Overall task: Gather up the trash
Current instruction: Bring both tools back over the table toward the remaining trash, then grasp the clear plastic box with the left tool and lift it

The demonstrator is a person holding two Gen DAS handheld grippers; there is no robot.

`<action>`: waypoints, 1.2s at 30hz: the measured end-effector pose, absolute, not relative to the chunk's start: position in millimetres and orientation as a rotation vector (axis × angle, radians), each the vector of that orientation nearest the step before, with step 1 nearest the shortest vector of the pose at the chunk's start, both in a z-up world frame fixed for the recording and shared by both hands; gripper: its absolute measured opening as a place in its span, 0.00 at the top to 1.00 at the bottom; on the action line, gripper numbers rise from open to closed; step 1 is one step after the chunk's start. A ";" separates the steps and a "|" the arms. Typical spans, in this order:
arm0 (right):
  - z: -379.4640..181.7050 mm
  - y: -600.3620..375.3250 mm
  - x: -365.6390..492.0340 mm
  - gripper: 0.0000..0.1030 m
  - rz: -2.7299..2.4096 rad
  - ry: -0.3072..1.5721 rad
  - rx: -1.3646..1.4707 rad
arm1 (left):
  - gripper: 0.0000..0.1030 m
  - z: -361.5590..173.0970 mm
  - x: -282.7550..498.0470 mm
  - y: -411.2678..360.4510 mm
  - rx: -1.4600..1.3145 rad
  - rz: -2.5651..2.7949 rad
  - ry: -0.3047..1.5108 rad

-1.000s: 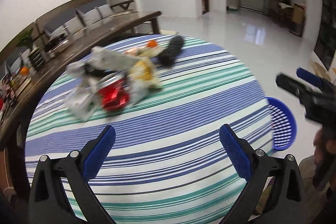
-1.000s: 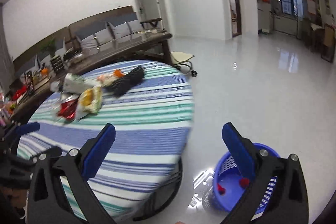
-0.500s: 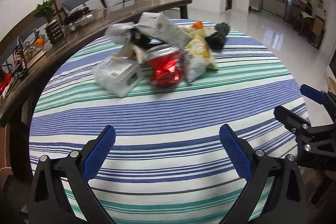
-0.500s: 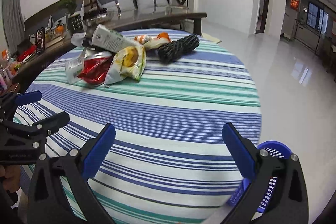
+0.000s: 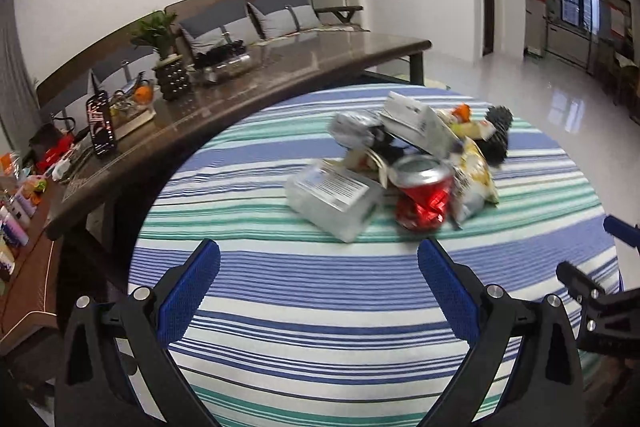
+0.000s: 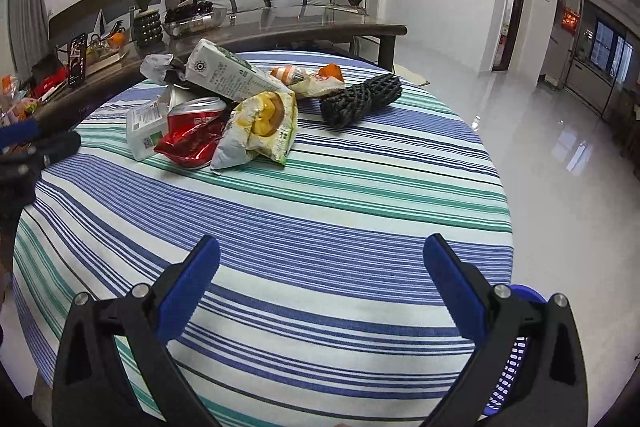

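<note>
A heap of trash lies on the round striped table (image 6: 320,211): a crushed red can (image 5: 424,195) (image 6: 192,135), a clear plastic box with a label (image 5: 334,197) (image 6: 146,129), a yellow snack bag (image 6: 260,125) (image 5: 474,179), a white carton (image 6: 228,77) (image 5: 418,125), a black foam net (image 6: 360,101) and small wrappers (image 6: 312,81). My left gripper (image 5: 318,285) is open, short of the can and box, with nothing between its fingers. My right gripper (image 6: 320,275) is open over bare cloth, well short of the heap.
A blue mesh basket (image 6: 516,355) stands on the floor past the table's right edge, partly hidden by my right finger. A long dark table (image 5: 260,75) with a plant pot, tray and clutter runs behind. Glossy white floor (image 6: 560,131) lies to the right.
Both grippers have swung left and toward the table. The heap now sits closer ahead of the left gripper, and the basket has slid to the right view's lower right corner.
</note>
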State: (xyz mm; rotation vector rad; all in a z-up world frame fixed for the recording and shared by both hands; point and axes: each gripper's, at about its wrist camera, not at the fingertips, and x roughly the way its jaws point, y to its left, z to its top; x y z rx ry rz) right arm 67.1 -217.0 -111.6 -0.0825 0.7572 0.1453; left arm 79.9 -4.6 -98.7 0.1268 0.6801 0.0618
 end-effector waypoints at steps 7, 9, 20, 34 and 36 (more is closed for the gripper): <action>-108.7 -204.7 64.7 0.04 0.143 0.746 -0.140 | 0.05 -86.4 77.8 8.9 0.102 0.083 0.648; -108.8 -201.3 63.2 0.04 0.143 0.745 -0.159 | 0.05 -83.1 76.4 10.9 0.095 0.084 0.640; -108.5 -195.0 57.9 0.04 0.147 0.741 -0.190 | 0.05 -78.8 72.5 12.0 0.094 0.070 0.625; -107.9 -199.5 49.2 0.04 0.168 0.751 -0.185 | 0.05 -162.7 132.1 48.5 0.017 -0.212 0.901; -107.6 -201.7 48.9 0.04 0.165 0.752 -0.181 | 0.05 -164.9 149.3 44.9 0.068 -0.250 0.918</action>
